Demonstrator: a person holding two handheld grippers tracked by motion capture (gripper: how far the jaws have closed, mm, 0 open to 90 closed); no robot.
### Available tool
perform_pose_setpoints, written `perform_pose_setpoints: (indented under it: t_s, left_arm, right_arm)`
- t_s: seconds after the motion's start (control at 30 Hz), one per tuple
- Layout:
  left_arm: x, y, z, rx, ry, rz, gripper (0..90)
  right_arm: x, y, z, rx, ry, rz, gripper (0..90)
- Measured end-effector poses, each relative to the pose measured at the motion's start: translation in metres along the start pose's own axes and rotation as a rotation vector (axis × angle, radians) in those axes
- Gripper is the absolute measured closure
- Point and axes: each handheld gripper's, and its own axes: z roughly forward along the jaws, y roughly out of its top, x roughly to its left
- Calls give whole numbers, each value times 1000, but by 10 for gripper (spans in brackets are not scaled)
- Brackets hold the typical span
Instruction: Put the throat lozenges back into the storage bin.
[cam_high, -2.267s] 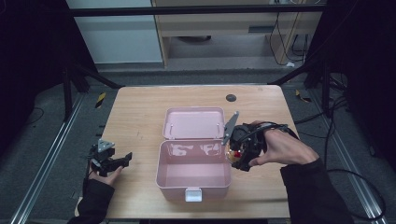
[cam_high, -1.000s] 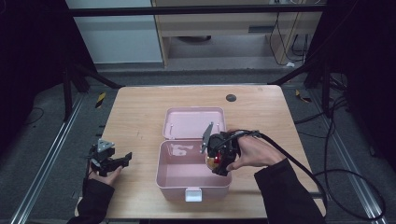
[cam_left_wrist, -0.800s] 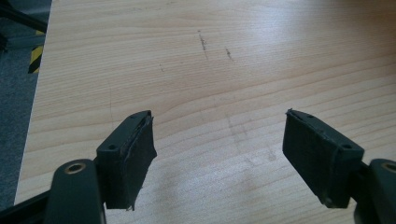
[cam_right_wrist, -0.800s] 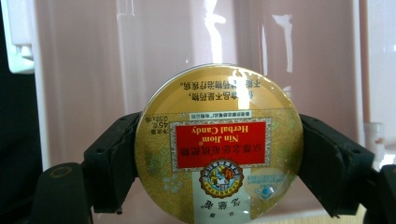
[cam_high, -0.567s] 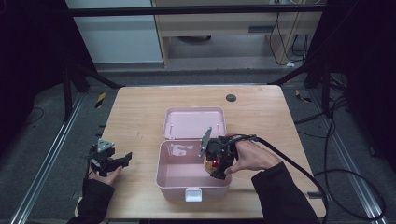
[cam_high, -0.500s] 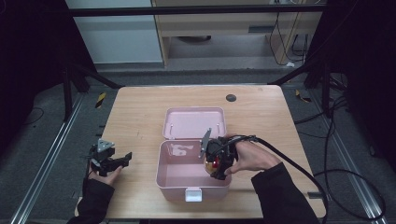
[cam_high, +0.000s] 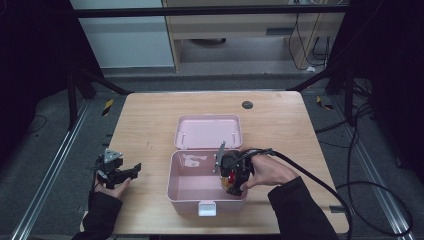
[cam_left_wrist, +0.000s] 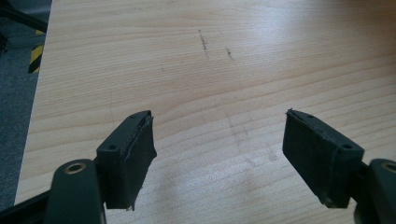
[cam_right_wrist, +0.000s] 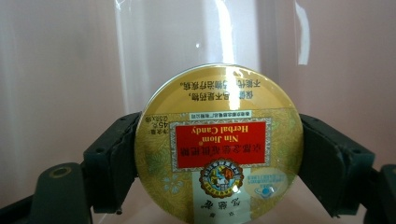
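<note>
In the right gripper view, the right gripper (cam_right_wrist: 218, 154) holds a round golden candy tin (cam_right_wrist: 218, 144) between its two black jaws, which press on the tin's left and right edges. The red label reads "Nin Jiom Herbal Candy" and stands upside down in this view. Behind the tin there is the pale pink inner wall of the box (cam_right_wrist: 56, 70), with bright reflections on it.

The high view does not show the label, but it shows where all this is. The right gripper (cam_high: 232, 175) is inside the lower half of an open pink box (cam_high: 192, 187), at its right side, and the tin (cam_high: 229, 181) appears there as a small yellow and red spot under the gripper. The person's right hand (cam_high: 267, 172) grasps the gripper from the right. The lid (cam_high: 207, 131) of the box lies open toward the far side, and a white latch (cam_high: 206, 208) is on the near wall.

The left gripper (cam_high: 120, 172) rests at the left near edge of the table, well apart from the box. In the left gripper view its jaws stand wide apart with nothing between them (cam_left_wrist: 219, 158), and under them is bare wood with some faint dark scratches.

The wooden table (cam_high: 150, 120) is light, with a small dark round spot (cam_high: 247, 104) near its far edge. Around it, the floor is grey, the room is dark, black cables (cam_high: 360, 195) lie at the right, and a pale cabinet (cam_high: 125, 35) stands behind.
</note>
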Motion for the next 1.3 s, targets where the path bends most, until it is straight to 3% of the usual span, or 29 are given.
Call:
perform_pose_setpoints:
  t_s: [0.37, 0.67, 0.97, 1.13, 1.17, 1.2, 1.3]
  left_arm:
    - [0, 0, 0, 0, -1, -1, 243]
    - [0, 0, 0, 0, 0, -1, 242]
    - [1, 0, -1, -2, 0, -4, 245]
    - [0, 0, -1, -1, -3, 0, 257]
    - [0, 0, -1, -1, -4, 1, 266]
    - [0, 0, -1, -1, -5, 2, 266]
    - [0, 0, -1, 1, -6, 3, 279]
  right_arm:
    - [-1, 1, 2, 15, 0, 0, 200]
    - [-1, -5, -21, -81, -36, 27, 194]
    - [-5, -28, -65, -230, -170, 106, 174]
    - [-7, -59, -83, -332, -237, 188, 160]
    - [-7, -73, -86, -370, -273, 223, 135]
    - [-7, -73, -86, -370, -273, 223, 135]
    - [-6, -93, -86, -421, -329, 284, 144]
